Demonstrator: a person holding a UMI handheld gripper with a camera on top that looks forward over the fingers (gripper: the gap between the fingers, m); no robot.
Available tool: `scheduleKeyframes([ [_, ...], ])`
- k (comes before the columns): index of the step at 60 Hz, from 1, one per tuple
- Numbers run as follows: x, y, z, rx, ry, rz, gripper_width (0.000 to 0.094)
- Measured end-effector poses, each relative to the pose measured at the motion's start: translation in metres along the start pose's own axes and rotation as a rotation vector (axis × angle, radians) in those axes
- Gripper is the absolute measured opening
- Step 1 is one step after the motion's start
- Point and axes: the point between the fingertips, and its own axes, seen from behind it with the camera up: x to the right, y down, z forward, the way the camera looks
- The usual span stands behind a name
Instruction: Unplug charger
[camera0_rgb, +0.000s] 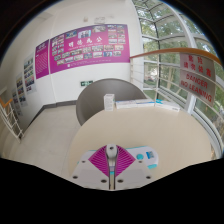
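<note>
Fingers (114, 166) were pressed together, pinching nothing, over a table (180, 135). No charger showed, so a blind reach risked missing the plug entirely.

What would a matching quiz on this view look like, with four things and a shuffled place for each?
Things:
1 gripper
2 posters
3 grey rounded object
4 white box

Places:
A on the far wall
B on the table, beside the fingers
C beyond the table's far edge
D nearest of all, shut on nothing

Pairs: 1-D, 2-A, 3-C, 4-B.
</note>
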Motion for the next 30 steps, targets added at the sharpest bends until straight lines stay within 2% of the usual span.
scheduleKeyframes([
  [25,-0.002,-0.003,-0.004,0.012,-0.017,0.028,0.0039],
  [26,-0.004,-0.021,-0.013,0.069,-0.018,0.030,0.0039],
  [28,-0.010,-0.071,-0.030,0.252,-0.029,-0.014,0.0039],
  [30,-0.023,-0.137,-0.053,0.371,-0.033,-0.096,0.0039],
])
